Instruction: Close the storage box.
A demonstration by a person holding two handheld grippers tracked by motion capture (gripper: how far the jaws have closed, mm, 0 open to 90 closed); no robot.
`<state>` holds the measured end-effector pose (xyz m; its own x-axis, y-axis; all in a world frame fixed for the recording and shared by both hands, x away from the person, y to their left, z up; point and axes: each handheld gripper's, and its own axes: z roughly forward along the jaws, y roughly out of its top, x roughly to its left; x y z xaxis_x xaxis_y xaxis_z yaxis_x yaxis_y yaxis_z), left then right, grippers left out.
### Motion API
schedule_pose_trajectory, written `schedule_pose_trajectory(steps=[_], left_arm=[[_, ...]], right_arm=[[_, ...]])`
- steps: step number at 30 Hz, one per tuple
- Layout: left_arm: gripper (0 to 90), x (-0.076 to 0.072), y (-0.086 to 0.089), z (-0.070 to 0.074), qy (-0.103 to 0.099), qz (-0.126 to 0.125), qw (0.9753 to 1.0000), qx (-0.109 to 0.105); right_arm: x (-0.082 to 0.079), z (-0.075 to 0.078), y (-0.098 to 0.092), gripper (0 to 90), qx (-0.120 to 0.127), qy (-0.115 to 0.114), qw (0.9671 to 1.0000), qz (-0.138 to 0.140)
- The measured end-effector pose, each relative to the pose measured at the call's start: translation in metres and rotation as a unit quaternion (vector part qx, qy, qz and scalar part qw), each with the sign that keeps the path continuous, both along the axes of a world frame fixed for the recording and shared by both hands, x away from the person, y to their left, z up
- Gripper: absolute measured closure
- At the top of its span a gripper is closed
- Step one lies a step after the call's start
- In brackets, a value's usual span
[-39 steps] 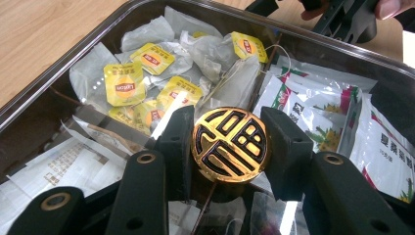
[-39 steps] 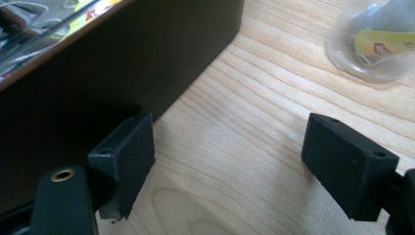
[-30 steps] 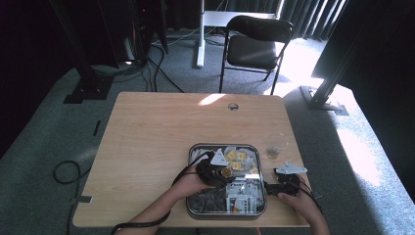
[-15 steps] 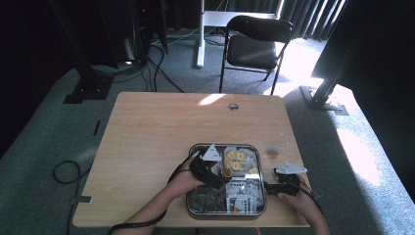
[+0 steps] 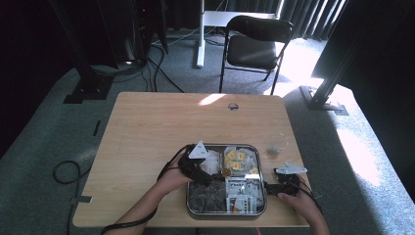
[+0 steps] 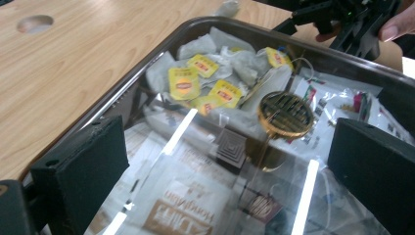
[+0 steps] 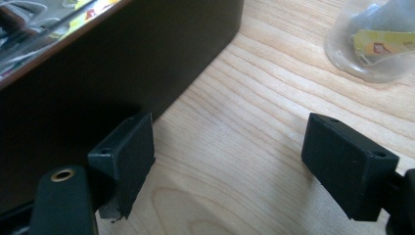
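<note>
Wooden table [image 5: 161,142] standing on grey carpet, with a black folding chair [image 5: 254,46] beyond its far edge. Metal compartment tray [image 5: 226,211] resting near the table's front edge, toward the right, under a clear lid [image 6: 205,196] catching strips of light. Far right compartment holding yellow-tagged tea bags [image 6: 200,83]; near right compartment holding printed sachets [image 5: 241,192]; left compartments holding paper packets, the printing too blurred to read. Small clear glass [image 5: 277,145] sitting on the table beyond the tray's right edge, well apart from it, with a yellow-tagged tea bag [image 7: 379,44] inside. Round gold knob [image 6: 285,114] sitting at the lid's centre. Left gripper [image 5: 201,169] hovering over the tray's left half, jaws spread wide to either side of the knob and closing on nothing. Right gripper [image 5: 284,182] being held just off the tray's right wall [image 7: 122,63], low over bare wood, jaws likewise wide apart and empty; its left jaw lying close to the wall, contact impossible to tell. Hands and forearms entering from the bottom edge, cables trailing back from both grippers.
</note>
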<state>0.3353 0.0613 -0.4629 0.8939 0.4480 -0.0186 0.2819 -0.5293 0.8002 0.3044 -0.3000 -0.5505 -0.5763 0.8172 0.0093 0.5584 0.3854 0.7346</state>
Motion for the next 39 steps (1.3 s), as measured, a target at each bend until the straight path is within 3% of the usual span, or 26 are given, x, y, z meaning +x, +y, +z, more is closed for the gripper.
schedule_pose_trajectory(steps=[5,13,20,22,39], left_arm=[[1.5,0.003,0.017,-0.001,0.001,0.012,0.9999,-0.009],[1.5,0.007,0.040,-0.002,-0.007,0.029,0.9996,-0.002],[1.5,0.009,0.071,-0.011,-0.009,0.035,0.9993,0.002],[1.5,0.010,0.083,-0.015,-0.005,0.047,0.9989,0.004],[1.5,0.010,0.126,-0.041,0.004,0.094,0.9953,0.023]], right_arm=[[0.000,0.000,0.000,19.1,0.000,0.000,1.0000,0.000],[0.000,0.000,0.000,19.1,-0.001,0.000,1.0000,0.000],[0.000,0.000,0.000,19.0,-0.001,0.000,1.0000,0.000],[0.000,0.000,0.000,19.0,-0.001,0.000,1.0000,0.000],[0.000,0.000,0.000,19.1,-0.001,0.000,1.0000,0.000]])
